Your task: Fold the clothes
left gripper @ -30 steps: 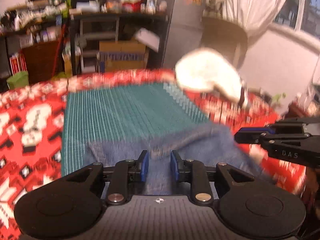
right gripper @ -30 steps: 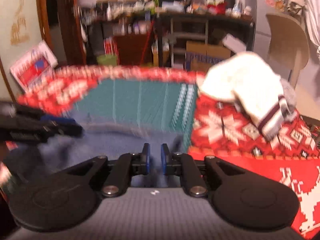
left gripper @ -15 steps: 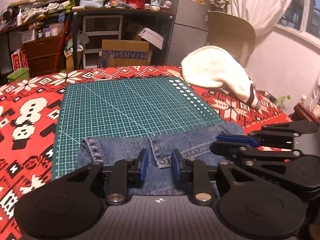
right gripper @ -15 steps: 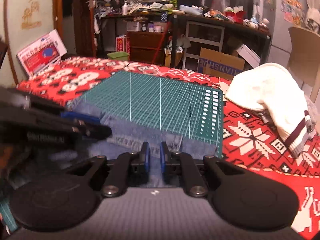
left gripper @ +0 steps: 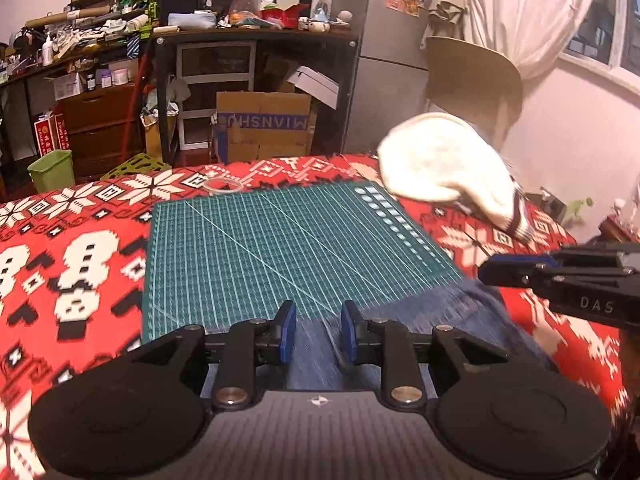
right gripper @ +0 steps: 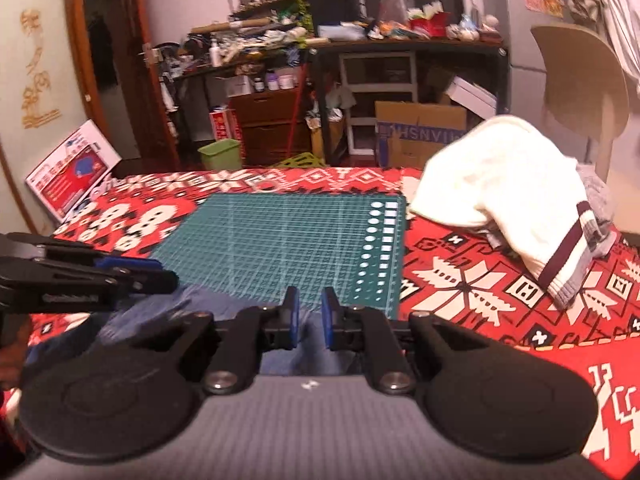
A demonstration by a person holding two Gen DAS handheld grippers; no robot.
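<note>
A desk point(left gripper: 80, 248) is filling both wrist views, covered by a red cloth point(right gripper: 480, 292) patterned with white snowflakes and blocky figures. A green cutting mat point(left gripper: 280, 248) with a white grid is lying on the cloth at the centre. A pair of blue denim jeans point(left gripper: 460, 312) is lying across the mat's near edge, running from 6 o'clock toward 4 o'clock in the left wrist view, blurred there. In the right wrist view the jeans point(right gripper: 192, 300) are stretching from 6 o'clock toward 8 o'clock.

A cream knitted garment point(right gripper: 500, 184) with a dark maroon stripe at its cuff is lying heaped at 2 o'clock, off the mat, with a grey piece of cloth point(right gripper: 600, 200) under it. A small clear ring point(left gripper: 223, 186) is sitting on the red cloth just past the mat's far edge.

The left tongs point(left gripper: 318, 330) are standing narrowly apart at 6 o'clock, with denim between the blue pads; whether they are pinching it cannot be told. They have just been closing a little. The right tongs point(right gripper: 310, 318) are nearly together, a fold of denim between the pads, apparently clamped on it. They have just been opening slightly. Each pair of tongs is showing at the edge of the other's view.

Behind the desk, cluttered shelves, a cardboard box point(left gripper: 264, 128), a green bin point(left gripper: 52, 170) and a pale chair point(right gripper: 580, 88) are standing.
</note>
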